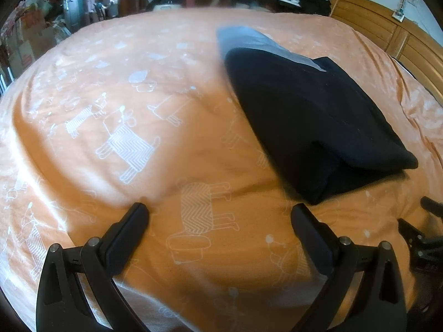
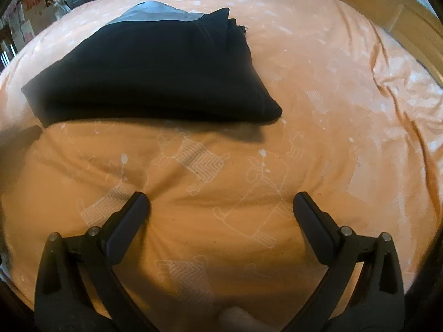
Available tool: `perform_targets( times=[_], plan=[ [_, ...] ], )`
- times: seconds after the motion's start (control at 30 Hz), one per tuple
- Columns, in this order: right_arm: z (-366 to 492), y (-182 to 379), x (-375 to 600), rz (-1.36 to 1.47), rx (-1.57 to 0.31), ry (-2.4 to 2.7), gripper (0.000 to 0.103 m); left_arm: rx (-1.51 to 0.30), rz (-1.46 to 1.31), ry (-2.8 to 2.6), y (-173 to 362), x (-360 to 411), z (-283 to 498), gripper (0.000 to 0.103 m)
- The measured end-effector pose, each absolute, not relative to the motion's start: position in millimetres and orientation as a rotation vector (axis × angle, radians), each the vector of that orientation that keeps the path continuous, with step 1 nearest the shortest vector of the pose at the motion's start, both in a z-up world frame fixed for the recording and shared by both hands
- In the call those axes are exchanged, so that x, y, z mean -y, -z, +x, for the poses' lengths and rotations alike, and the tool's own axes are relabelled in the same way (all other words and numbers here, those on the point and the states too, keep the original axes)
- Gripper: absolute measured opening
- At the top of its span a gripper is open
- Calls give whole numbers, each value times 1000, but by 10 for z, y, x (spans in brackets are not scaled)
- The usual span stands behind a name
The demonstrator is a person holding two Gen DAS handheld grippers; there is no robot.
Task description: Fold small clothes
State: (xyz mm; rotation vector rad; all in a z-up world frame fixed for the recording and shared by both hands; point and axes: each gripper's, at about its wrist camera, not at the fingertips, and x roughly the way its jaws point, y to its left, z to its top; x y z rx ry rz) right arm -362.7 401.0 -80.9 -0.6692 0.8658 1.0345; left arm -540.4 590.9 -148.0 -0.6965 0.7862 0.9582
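a folded dark garment (image 2: 149, 74) lies on the orange bedspread (image 2: 318, 88), seemingly over a grey piece. the left gripper (image 1: 220, 215) and right gripper (image 2: 221, 203) both gape wide, holding nothing.

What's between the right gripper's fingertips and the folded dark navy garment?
Only bare orange bedsheet with white animal prints, in the right wrist view. The open right gripper hovers short of the folded dark navy garment; nothing lies between.

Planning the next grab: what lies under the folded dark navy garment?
A grey folded cloth shows beyond the dark navy garment, on the orange printed bedcover. Anything beneath is covered.
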Motion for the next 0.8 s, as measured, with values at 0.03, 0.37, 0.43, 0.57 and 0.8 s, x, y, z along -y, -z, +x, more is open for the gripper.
perform_targets(
  times=[0.03, 0.37, 0.43, 0.57, 0.8],
  plan=[
    [-3608, 804, -4015, -670, -879, -1045, 103, -797, -699, -953, 1464, -5920, -5399, 103],
    [-3550, 367, -3956, -581, -868, -1082, 103, -829, -788, -887, 1148, -5890, -5334, 100],
    [-3583, 180, -3919, -554, -833, -1107, 103, -785, -747, -890, 942, -5817, -5331, 100],
    [-3694, -140, -3848, -534, -760, -1155, 103, -701, -670, -914, 538, -5700, -5353, 100],
    [-3602, 608, -3949, -712, -892, -1129, 103, -840, -687, -943, 901, -5725, -5355, 103]
  ],
)
